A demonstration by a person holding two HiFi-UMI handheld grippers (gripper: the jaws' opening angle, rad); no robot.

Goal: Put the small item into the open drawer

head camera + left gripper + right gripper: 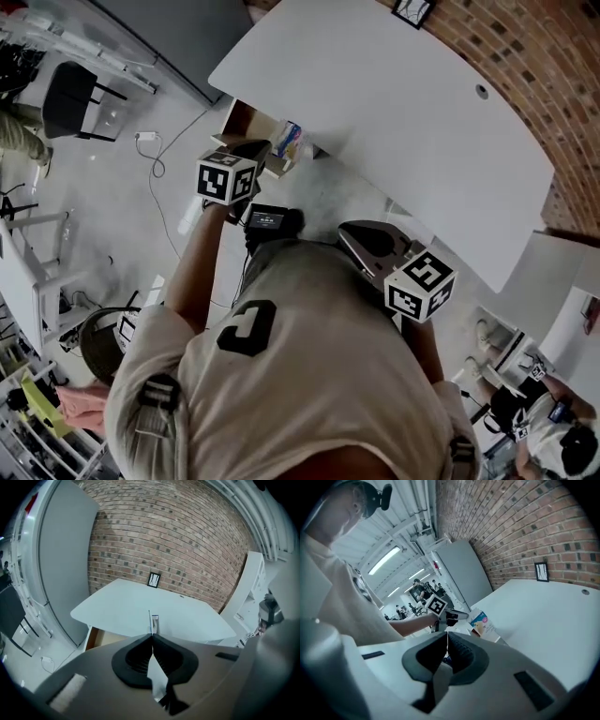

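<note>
The small item is a flat packet (289, 141) with blue and pink print, and my left gripper (270, 150) is shut on it. It hangs at the white table's (403, 103) left edge, just beside the open wooden drawer (242, 122). From the left gripper view the packet (153, 622) shows edge-on, sticking out past the closed jaws (152, 634), with the drawer (96, 637) below left. The right gripper view shows the packet (483, 623) in front of the left gripper (461, 616). My right gripper (349, 232) is held near my chest, shut with nothing in it (446, 633).
A small framed marker card (412, 9) stands at the table's far edge against the brick wall (525, 56). The tabletop has a cable hole (481, 91). A grey panel (61, 564) stands left of the drawer. A chair (66, 98) and a floor cable (155, 155) lie to the left.
</note>
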